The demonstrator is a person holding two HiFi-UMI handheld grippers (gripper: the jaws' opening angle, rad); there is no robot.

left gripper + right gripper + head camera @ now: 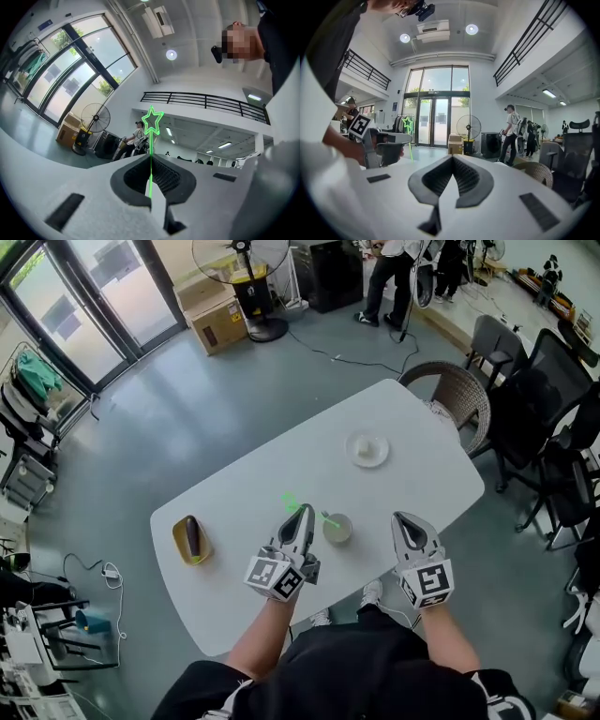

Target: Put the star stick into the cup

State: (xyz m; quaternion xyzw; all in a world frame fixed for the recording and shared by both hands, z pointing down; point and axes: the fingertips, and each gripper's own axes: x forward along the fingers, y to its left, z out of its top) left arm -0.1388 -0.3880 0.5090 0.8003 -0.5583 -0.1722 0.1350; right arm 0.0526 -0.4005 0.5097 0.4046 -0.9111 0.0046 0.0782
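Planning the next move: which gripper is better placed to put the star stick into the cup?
Left. The left gripper is shut on the star stick and sits just beside the cup. The right gripper is shut with nothing between its jaws.

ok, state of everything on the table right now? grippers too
left gripper: shut on the star stick.
right gripper: shut, empty.
star stick: held star end up, lower end by the cup; cannot tell if it is inside.
cup: upright on the table, between the grippers.
yellow dish: holds a dark item.
white dish: upright, untouched.
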